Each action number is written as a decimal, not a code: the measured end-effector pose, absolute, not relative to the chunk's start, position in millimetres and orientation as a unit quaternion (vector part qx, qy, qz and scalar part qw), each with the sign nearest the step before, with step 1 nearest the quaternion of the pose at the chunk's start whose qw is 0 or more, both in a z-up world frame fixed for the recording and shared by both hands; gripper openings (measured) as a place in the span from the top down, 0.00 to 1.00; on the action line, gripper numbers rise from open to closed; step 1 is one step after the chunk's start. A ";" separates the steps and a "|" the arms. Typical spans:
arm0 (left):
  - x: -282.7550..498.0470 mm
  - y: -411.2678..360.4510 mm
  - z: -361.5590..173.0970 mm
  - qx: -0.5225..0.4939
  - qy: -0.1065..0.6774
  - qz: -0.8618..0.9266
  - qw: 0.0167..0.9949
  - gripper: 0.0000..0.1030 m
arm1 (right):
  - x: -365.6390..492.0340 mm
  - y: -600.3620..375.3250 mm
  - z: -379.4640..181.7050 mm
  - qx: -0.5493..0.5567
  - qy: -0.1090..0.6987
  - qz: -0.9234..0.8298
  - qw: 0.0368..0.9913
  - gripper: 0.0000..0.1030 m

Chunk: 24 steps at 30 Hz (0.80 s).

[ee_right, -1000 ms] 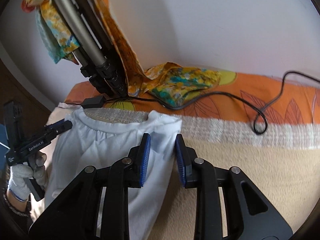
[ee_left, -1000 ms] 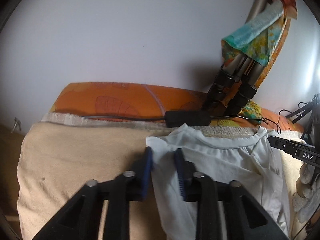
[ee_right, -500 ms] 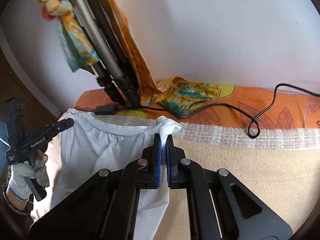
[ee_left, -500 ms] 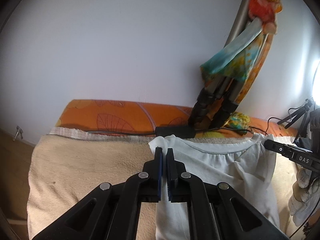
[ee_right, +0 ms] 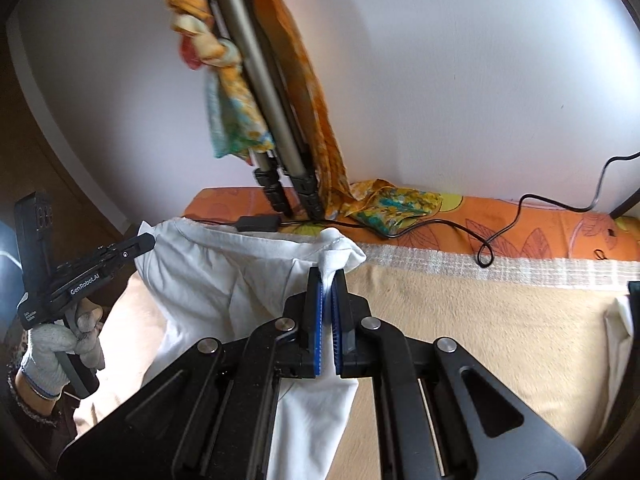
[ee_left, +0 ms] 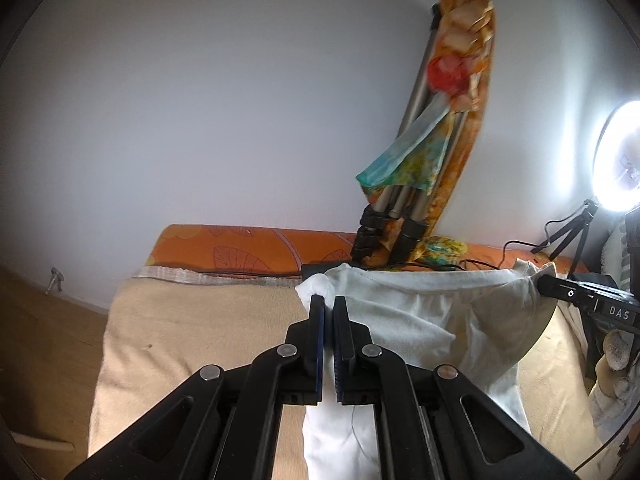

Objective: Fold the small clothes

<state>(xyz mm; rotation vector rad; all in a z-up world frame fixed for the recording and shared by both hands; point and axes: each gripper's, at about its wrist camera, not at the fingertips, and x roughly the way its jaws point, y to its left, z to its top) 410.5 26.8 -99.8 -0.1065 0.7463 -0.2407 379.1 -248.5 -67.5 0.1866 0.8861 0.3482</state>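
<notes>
Overhead, garment [ee_left: 400,312] edge taut between claws [ee_left: 328,304].

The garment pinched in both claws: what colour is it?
Plain white garment, no print visible; clearest in the right wrist view.

"GenRobot.AI" on left hand-held gripper [ee_right: 144,242]

L gripper [ee_left: 328,304] is clamped on one top corner of the white garment [ee_left: 400,320], w/ cloth bunched above the blue pads. R gripper [ee_left: 560,290] pinches the far corner, probably lifting that edge off the beige blanket [ee_left: 192,336]. Tripod [ee_left: 404,184] leans on the wall behind; ring light [ee_left: 618,156] glares at right.
</notes>
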 end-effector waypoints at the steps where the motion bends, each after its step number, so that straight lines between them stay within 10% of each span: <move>1: 405.1 27.8 -96.4 -0.051 0.361 -0.117 0.924 1.00 | 373.0 -248.5 -62.3 0.090 0.424 0.169 0.885 0.95; 24: 223.3 36.4 -102.2 -0.037 0.376 -0.134 0.916 1.00 | 185.2 -229.0 -48.0 0.067 0.427 0.195 0.880 0.95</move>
